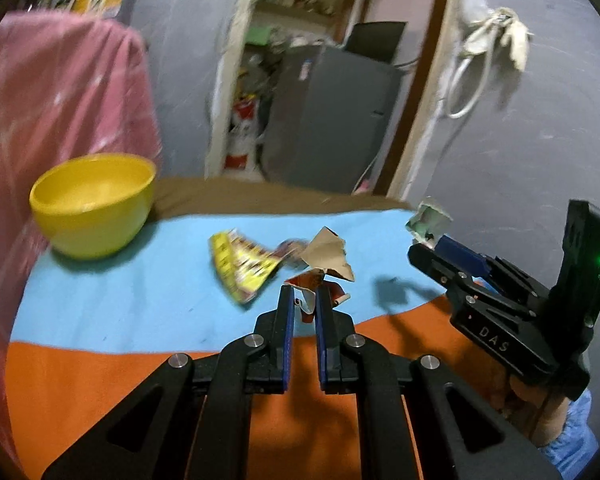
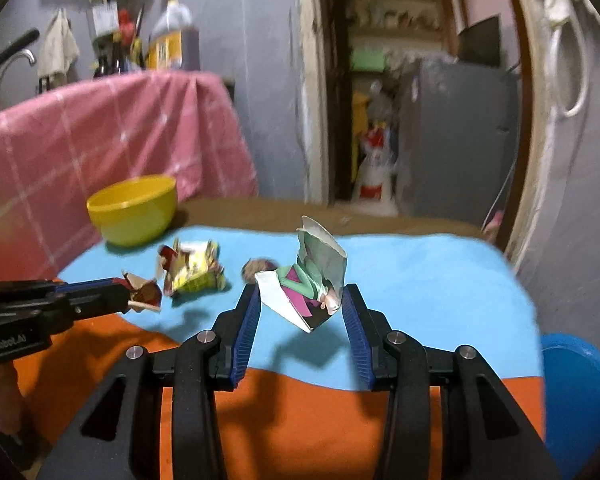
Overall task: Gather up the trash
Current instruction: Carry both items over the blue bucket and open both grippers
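My left gripper (image 1: 303, 294) is shut on a torn brown and red cardboard scrap (image 1: 328, 260) and holds it above the blue cloth (image 1: 120, 296). It shows from the side in the right wrist view (image 2: 128, 296), with the scrap (image 2: 144, 294) at its tips. My right gripper (image 2: 302, 294) is shut on a crumpled green, white and purple paper carton piece (image 2: 312, 284), lifted off the cloth; it also shows in the left wrist view (image 1: 424, 246) with the piece (image 1: 428, 220). A yellow printed wrapper (image 1: 242, 266) (image 2: 192, 268) lies on the cloth. A yellow bowl (image 1: 94, 204) (image 2: 134, 210) stands at the far left.
A small dark crumpled bit (image 2: 258, 268) lies on the cloth behind the carton piece. Orange cloth (image 2: 300, 420) covers the near side. A pink checked cloth (image 2: 112, 136) hangs behind the bowl. A blue round container (image 2: 576, 376) sits low at right. A grey wall (image 1: 540, 140) is close on the right.
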The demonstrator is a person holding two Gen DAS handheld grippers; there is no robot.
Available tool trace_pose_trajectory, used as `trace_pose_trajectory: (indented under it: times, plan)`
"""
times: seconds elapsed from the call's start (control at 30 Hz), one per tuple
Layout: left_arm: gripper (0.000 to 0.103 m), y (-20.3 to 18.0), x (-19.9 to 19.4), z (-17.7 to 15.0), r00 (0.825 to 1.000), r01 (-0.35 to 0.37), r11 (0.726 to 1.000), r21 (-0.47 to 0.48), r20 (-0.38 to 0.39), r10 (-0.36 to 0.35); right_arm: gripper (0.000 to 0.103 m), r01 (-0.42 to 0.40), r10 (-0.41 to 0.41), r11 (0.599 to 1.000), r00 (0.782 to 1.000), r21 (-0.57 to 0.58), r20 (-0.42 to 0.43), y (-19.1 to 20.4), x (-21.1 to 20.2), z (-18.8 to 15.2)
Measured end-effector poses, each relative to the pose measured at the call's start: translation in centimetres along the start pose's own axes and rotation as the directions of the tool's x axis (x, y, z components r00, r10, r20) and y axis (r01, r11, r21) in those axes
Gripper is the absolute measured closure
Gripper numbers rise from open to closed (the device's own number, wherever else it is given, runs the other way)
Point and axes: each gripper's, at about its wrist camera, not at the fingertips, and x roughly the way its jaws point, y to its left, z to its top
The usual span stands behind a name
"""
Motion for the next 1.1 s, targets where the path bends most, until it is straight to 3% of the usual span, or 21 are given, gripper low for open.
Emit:
trace_pose_trajectory:
  times: [0.2,0.3,0.47,0.77,0.93,1.1]
  plan:
    - [0.096,-4.3,0.0,1.5,0.997,0.046,0.997,0.064,0.058,-0.05,0.063,0.102,-0.113,0.993,0.973,0.064,0.202,-3.5,-5.2,0.4]
    - [0.096,-6.7,0.5,2.0,0.994,0.076,0.993,0.094,0.077,-0.083,0.063,0.164,-0.185,0.981,0.948,0.104,0.259,-5.4,-7.2,0.2]
    - [0.096,-10.6,2.5,2.8,0.986,0.138,0.979,0.148,0.071,-0.149,0.062,0.233,-0.285,0.951,0.916,0.202,0.282,-9.1,-9.4,-0.5]
    - [0.095,-18.1,8.5,2.4,0.97,0.241,0.938,0.249,-0.04,-0.239,0.062,0.343,-0.42,0.86,0.896,0.378,0.143,-16.3,-10.7,-3.0]
    - [0.095,-21.0,12.2,2.1,0.953,0.297,0.934,0.199,-0.118,-0.278,0.061,0.385,-0.452,0.799,0.891,0.461,0.038,-19.9,-10.8,-4.8]
    - [0.095,-22.7,16.0,1.9,0.939,0.309,0.942,0.132,-0.201,-0.28,0.058,0.394,-0.448,0.737,0.893,0.549,-0.04,-22.8,-11.1,-6.3]
